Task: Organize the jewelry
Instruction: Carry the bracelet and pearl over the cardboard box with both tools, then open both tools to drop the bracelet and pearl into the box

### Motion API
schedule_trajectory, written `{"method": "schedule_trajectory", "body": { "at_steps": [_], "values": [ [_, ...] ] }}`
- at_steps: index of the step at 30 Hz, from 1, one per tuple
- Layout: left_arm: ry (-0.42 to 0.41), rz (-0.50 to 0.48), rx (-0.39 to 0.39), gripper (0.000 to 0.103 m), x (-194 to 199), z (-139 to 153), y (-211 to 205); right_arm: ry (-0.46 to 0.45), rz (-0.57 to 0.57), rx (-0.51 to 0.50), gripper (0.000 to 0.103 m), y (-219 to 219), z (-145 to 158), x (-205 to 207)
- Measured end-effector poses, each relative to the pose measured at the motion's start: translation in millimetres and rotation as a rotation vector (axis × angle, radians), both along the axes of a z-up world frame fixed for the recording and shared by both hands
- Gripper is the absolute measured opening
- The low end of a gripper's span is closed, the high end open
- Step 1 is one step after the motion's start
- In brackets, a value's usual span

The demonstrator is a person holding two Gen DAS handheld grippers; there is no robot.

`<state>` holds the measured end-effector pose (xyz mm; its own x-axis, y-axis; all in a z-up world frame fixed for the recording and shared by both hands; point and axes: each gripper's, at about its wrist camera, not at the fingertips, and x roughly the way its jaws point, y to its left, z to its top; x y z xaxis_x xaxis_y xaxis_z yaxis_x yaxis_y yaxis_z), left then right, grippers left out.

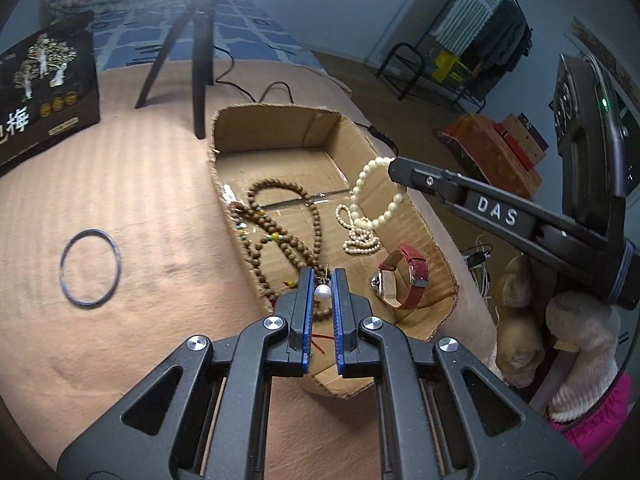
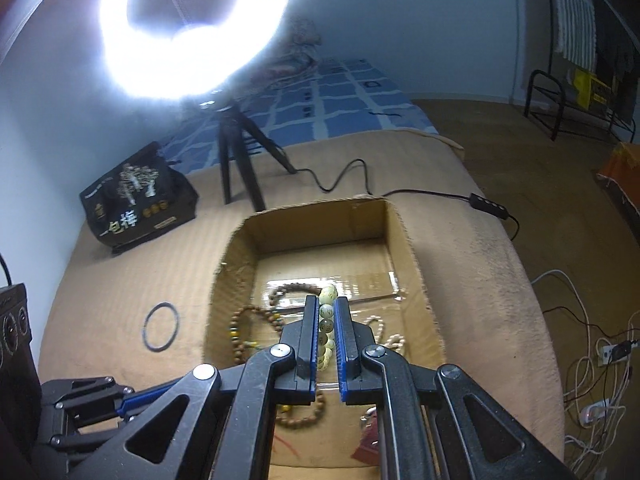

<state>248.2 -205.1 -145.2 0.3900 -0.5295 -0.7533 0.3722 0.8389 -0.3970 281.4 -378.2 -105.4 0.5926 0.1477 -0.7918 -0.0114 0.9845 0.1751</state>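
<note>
Left gripper [image 1: 322, 292] clenched on pearl earring [image 1: 322, 293], right gripper [image 2: 327, 320] grasping cream bead bracelet [image 2: 326, 330], both above cardboard box [image 1: 280, 130]. Best lowered near box floor before letting go, clear of brown beads [image 1: 280, 220].

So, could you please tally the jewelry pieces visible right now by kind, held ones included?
Cream bead bracelet, held by the right gripper: 1
Pearl piece, held by the left gripper: 1
Brown wooden bead strands, in the cardboard box: count unclear, tangled
Small pearl strand: 1
Red-strap watch: 1
Dark bangle: 1
Total: 5, plus the brown strands
</note>
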Motion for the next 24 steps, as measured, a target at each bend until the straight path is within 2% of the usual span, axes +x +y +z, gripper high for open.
{"method": "schedule_trajectory", "body": {
  "at_steps": [12, 14, 17, 18, 19, 20, 21, 24],
  "values": [
    [0.001, -0.022, 0.038, 0.007, 2, -11, -23, 0.025, -0.031, -0.009, 0.007, -19, -12, 4],
    [0.004, -0.022, 0.046, 0.007, 2, -11, -24, 0.016, -0.035, -0.018, 0.028, -19, -10, 3],
    [-0.001, -0.025, 0.068, 0.007, 1, -12, -25, 0.01, -0.038, -0.026, 0.033, -18, -8, 2],
    [-0.002, -0.026, 0.075, 0.013, 0, -13, -25, 0.01, -0.04, -0.028, 0.036, -18, -8, 2],
    [-0.003, -0.028, 0.078, 0.018, 0, -13, -25, 0.007, -0.043, -0.033, 0.045, -18, -7, 1],
    [-0.007, -0.027, 0.083, 0.03, -1, -14, -25, 0.003, -0.045, -0.037, 0.052, -18, -7, 1],
    [-0.011, -0.025, 0.087, 0.036, -1, -13, -25, -0.001, -0.047, -0.043, 0.055, -17, -6, 0],
    [-0.02, -0.02, 0.099, 0.036, -3, -12, -23, -0.012, -0.057, -0.051, 0.061, -17, -2, 0]
  ]
}}
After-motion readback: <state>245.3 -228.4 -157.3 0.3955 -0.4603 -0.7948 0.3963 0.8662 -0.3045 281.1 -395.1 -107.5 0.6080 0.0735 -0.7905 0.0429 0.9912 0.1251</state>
